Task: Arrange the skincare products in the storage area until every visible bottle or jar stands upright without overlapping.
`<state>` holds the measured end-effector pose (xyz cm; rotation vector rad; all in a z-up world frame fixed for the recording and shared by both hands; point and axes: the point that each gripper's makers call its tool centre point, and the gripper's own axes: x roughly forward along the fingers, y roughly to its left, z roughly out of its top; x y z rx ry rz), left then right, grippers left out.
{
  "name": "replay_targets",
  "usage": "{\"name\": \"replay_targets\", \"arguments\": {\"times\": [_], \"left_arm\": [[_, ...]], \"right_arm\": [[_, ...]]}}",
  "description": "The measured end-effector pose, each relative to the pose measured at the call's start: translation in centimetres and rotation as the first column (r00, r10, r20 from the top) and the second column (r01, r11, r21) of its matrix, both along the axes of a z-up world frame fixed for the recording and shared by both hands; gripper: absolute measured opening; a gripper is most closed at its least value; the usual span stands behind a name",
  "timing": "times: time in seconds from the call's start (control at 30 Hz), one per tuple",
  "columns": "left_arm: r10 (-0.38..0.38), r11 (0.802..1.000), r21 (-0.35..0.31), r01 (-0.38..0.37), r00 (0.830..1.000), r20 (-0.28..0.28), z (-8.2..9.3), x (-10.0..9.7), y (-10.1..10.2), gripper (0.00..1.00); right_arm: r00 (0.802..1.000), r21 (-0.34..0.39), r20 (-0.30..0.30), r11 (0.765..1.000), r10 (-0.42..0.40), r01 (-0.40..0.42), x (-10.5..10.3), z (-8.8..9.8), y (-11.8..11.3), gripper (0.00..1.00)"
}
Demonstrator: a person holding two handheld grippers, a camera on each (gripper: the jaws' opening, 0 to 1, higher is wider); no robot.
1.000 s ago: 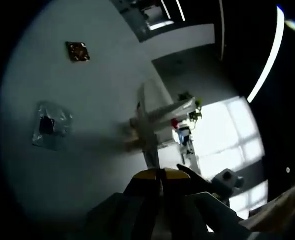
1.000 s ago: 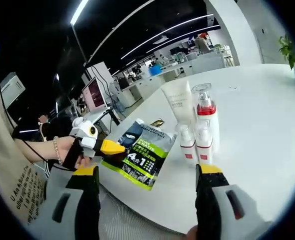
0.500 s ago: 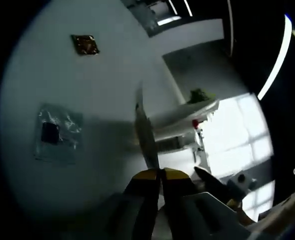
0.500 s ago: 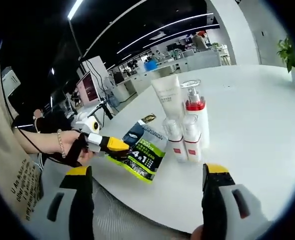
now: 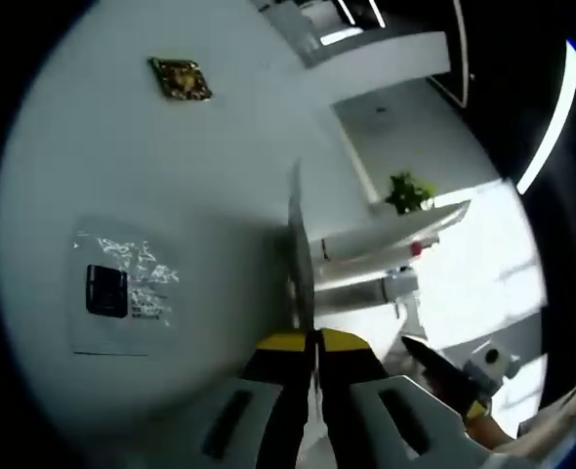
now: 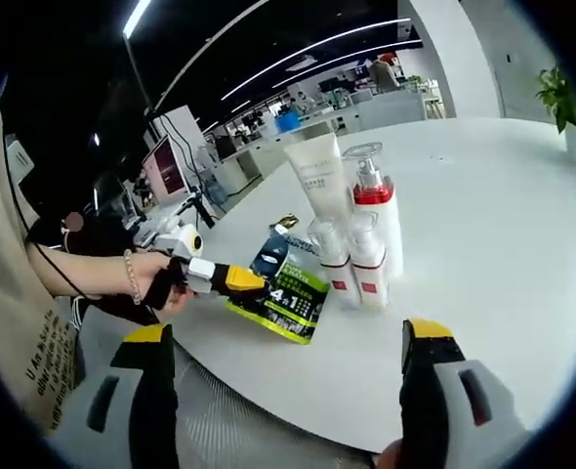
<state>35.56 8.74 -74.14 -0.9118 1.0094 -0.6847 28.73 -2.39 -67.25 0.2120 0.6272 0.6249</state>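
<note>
In the right gripper view, a white tube [image 6: 317, 176], a pump bottle with a red collar [image 6: 374, 213] and two small clear-capped bottles [image 6: 349, 259] stand upright and close together on the white table [image 6: 493, 225]. A green and black pouch [image 6: 290, 301] lies just left of them. My left gripper [image 6: 244, 280], held by a hand, is shut on the pouch's left edge. My right gripper [image 6: 286, 332] is open and holds nothing, near the table's front edge. In the left gripper view, my left gripper [image 5: 315, 339] pinches the pouch [image 5: 299, 244], seen edge-on. The bottles [image 5: 397, 256] stand beyond it.
A clear sachet with a dark patch [image 5: 122, 291] and a small gold sachet [image 5: 181, 78] lie flat on the table. A potted plant [image 6: 556, 93] stands at the table's far side. Behind are office desks and a monitor [image 6: 169, 168].
My left gripper keeps its hold on the pouch, which now shows more edge-on. The left gripper view has swung, so the clear sachet looks larger. The right gripper view has drawn back slightly.
</note>
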Motion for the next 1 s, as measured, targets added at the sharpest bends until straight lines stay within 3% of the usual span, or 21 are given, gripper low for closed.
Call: {"name": "replay_targets", "arguments": {"times": [0.13,0.37,0.53,0.6,0.73,0.87,1.0], "left_arm": [[0.005,1.000,0.008,-0.005,1.000,-0.004,-0.5,0.3,0.0,0.00],[-0.018,0.994,0.112,0.019,1.000,-0.007,-2.5,0.0,0.7,0.01],[-0.080,0.980,0.186,0.071,0.996,0.038,-2.9,-0.3,1.0,0.04],[-0.111,0.967,0.238,0.093,0.992,0.062,-3.2,-0.3,1.3,0.05],[-0.139,0.951,0.294,0.096,0.982,0.130,-2.8,0.3,1.7,0.06],[-0.176,0.934,0.339,0.113,0.971,0.160,-2.7,0.5,1.9,0.07],[-0.252,0.892,0.429,0.144,0.946,0.205,-2.7,0.5,2.3,0.09]], "right_arm": [[1.000,0.004,-0.007,1.000,-0.012,0.012,0.0,-0.1,-0.2,0.97],[0.999,0.031,-0.011,0.998,-0.049,0.049,0.2,-0.1,-0.8,0.95],[0.998,0.038,-0.011,0.997,-0.065,0.065,0.3,-0.1,-1.0,0.95],[0.998,0.038,-0.011,0.997,-0.065,0.065,0.3,-0.1,-1.0,0.95],[0.997,0.046,-0.014,0.996,-0.070,0.071,0.4,-0.1,-1.0,0.94],[0.997,0.052,-0.014,0.996,-0.075,0.076,0.4,0.0,-1.1,0.94],[0.997,0.051,-0.015,0.996,-0.073,0.073,0.4,0.0,-1.1,0.94]]}}
